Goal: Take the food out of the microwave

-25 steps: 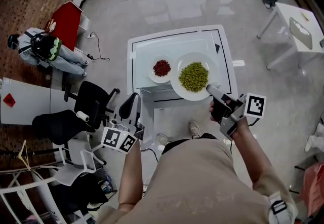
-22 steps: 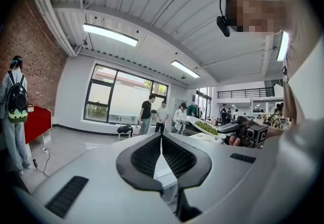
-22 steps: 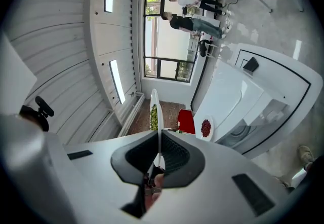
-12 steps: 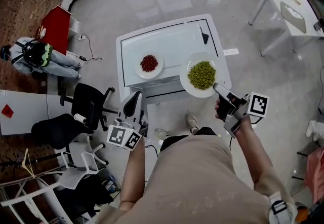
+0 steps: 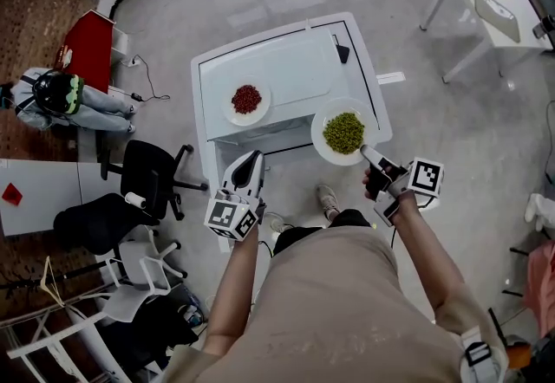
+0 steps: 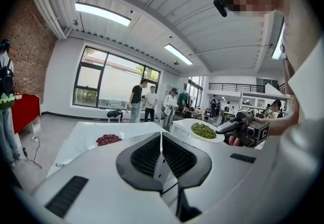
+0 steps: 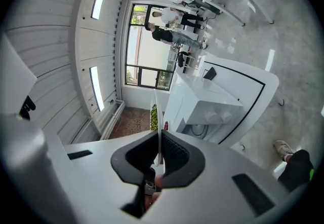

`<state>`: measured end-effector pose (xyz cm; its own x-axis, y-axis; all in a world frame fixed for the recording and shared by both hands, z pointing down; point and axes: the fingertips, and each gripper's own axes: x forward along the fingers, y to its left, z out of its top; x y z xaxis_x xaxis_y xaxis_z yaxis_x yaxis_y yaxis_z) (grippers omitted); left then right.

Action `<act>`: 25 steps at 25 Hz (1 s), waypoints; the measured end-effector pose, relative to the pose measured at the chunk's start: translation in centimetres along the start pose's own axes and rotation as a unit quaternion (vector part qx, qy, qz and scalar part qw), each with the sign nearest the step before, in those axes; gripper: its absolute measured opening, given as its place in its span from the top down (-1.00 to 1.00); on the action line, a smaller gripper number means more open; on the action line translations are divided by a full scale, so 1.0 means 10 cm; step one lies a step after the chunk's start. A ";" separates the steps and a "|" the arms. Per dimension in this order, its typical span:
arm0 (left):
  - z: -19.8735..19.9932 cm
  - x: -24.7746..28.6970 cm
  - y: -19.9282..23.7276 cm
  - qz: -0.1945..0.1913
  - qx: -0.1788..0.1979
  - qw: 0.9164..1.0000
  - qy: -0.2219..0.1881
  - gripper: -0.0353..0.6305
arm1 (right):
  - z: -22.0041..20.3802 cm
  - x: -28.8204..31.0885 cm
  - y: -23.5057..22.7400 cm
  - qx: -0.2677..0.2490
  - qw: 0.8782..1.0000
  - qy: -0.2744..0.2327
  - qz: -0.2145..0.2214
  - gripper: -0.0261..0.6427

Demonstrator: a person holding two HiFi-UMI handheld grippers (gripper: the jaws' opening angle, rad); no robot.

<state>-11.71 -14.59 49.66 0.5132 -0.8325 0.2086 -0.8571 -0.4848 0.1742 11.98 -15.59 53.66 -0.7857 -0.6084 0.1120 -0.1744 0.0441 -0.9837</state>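
left gripper (image 5: 251, 158): fingers together, arm stretched forward | right gripper (image 5: 365, 150): fingers clamped, arm stretched forward

Beige top, dark trousers, two grippers with marker cubes

The person wears a beige top (image 5: 338, 303) whose sleeves leave the forearms bare, dark trousers (image 5: 299, 243), a pale shoe (image 5: 328, 197) and a grey strap (image 5: 475, 353) with a black buckle on the right arm. The left gripper (image 5: 251, 156) has a white shell and the right gripper (image 5: 364, 150) a black grip. Each bears a cube (image 5: 232, 218) with black-and-white square markers and black ribbed fingers (image 6: 144, 156).
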 end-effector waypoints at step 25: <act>-1.44 0.04 -0.13 -0.030 -0.017 0.992 0.120 0.90 | -0.92 0.07 -1.41 0.054 0.992 0.055 -0.096 0.87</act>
<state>-9.78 -10.42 63.40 0.5630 -0.7121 0.4194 -0.8244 -0.5193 0.2250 8.41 -9.31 68.91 -0.8047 -0.5077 0.3076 -0.2674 -0.1526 -0.9514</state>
